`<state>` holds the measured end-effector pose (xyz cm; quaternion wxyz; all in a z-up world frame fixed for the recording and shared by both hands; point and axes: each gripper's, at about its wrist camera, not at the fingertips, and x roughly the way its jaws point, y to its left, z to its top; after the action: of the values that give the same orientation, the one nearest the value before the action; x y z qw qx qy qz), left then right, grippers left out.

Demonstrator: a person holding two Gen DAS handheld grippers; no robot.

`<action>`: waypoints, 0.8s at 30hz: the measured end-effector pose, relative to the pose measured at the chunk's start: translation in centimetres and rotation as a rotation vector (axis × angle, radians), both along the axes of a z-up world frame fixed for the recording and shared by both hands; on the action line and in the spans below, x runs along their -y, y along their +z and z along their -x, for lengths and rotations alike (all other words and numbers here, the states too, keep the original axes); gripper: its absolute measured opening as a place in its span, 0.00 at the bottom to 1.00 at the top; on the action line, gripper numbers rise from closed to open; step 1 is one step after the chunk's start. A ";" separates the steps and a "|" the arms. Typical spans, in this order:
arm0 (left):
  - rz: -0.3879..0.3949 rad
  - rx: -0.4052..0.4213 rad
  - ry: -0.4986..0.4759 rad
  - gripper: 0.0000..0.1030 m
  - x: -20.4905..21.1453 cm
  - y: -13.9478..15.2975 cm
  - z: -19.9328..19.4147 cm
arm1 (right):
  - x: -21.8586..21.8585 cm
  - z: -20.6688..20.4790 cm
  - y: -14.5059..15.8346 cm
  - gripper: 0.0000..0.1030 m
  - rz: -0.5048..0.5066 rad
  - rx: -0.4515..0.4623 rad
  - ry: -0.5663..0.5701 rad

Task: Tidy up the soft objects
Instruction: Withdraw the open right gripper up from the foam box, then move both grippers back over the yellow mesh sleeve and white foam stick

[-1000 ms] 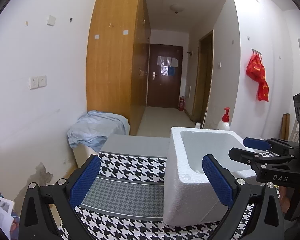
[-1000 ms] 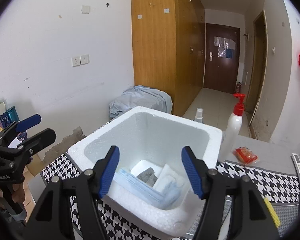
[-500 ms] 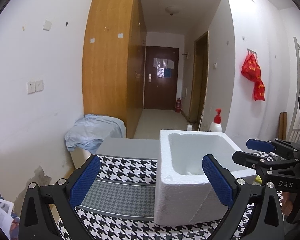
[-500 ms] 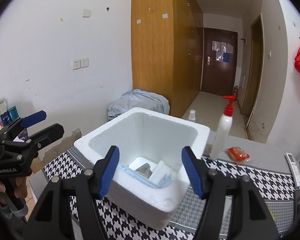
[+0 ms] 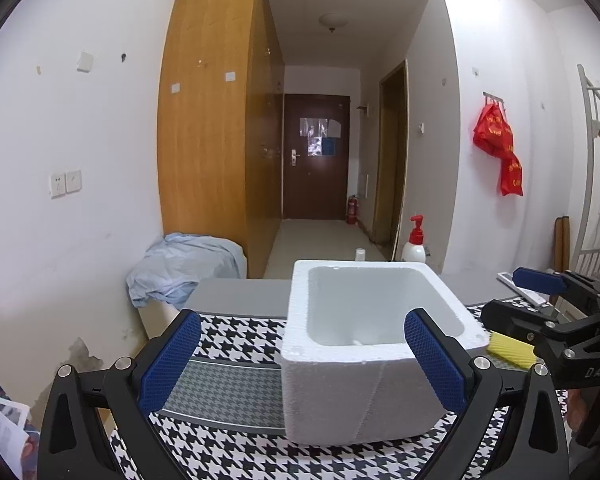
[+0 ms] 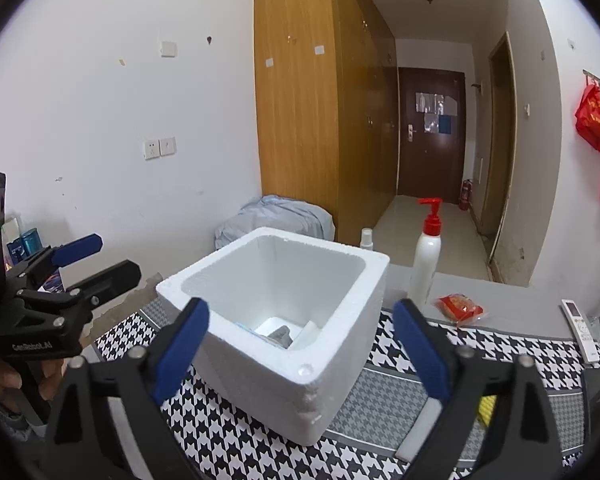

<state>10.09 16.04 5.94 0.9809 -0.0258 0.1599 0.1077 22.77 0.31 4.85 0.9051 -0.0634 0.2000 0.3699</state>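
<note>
A white foam box (image 6: pixel 300 360) stands on the houndstooth cloth (image 6: pixel 236 440). At its bottom lie soft items (image 6: pixel 280 332): a blue edge, a grey piece and a white one. My right gripper (image 6: pixel 300 308) hangs just in front of the box, its jaws opening with nothing pressed between the pads. My left gripper (image 5: pixel 302 320) is open at the box's near left corner (image 5: pixel 292 360), holding nothing. A yellow sponge (image 5: pixel 508 350) lies on the cloth right of the box, below the right gripper (image 5: pixel 540 300) as the left wrist view shows it.
Behind the box stand a white pump bottle with a red top (image 6: pixel 426 268) and a small spray bottle (image 6: pixel 366 238). A red packet (image 6: pixel 460 306) and a remote (image 6: pixel 580 328) lie on the grey tabletop. A blue cloth heap (image 5: pixel 180 264) sits by the wardrobe.
Both grippers have drawn back from the foam box, which now looks smaller and farther off. The right gripper's jaws have spread wider. The sponge has come into the left wrist view.
</note>
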 end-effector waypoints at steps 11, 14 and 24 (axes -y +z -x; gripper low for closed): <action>0.000 0.021 -0.015 0.99 2.2 0.5 0.5 | 2.6 1.2 0.3 0.99 -0.008 0.026 -0.036; -0.002 0.023 -0.030 0.99 2.8 0.5 0.8 | 3.4 1.7 0.4 0.99 -0.025 0.023 -0.046; -0.010 0.040 -0.079 0.99 5.2 0.6 2.1 | 5.7 4.0 0.1 1.00 -0.031 0.036 -0.068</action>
<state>7.95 10.82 6.51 0.9875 -0.0169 0.1408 0.0690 18.77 -5.39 4.90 0.9214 -0.0491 0.1798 0.3410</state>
